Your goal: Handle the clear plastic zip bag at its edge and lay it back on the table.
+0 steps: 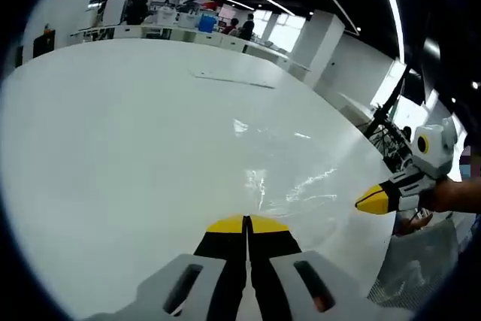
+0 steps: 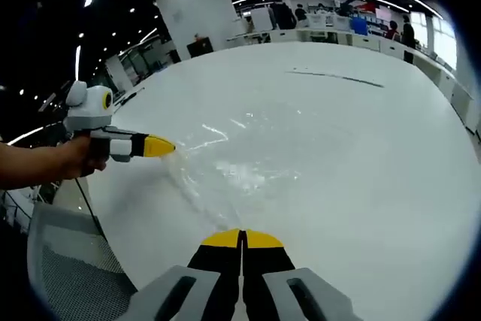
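Note:
The clear plastic zip bag (image 1: 294, 183) (image 2: 225, 162) lies stretched and rumpled over the white table (image 1: 113, 148) (image 2: 361, 171), with glints along its creases. My left gripper (image 1: 246, 223) has its yellow-tipped jaws pressed together where one edge of the bag ends. It also comes into the right gripper view from the left (image 2: 159, 146), held by a hand, its tip at the bag's far edge. My right gripper (image 2: 242, 238) is shut at the near edge of the bag, and it enters the left gripper view from the right (image 1: 373, 200).
A thin dark strip (image 1: 229, 78) (image 2: 334, 77) lies farther out on the table. A grey mesh chair (image 2: 64, 261) (image 1: 421, 261) stands beside the table's edge. Desks and people fill the far background (image 1: 188, 20).

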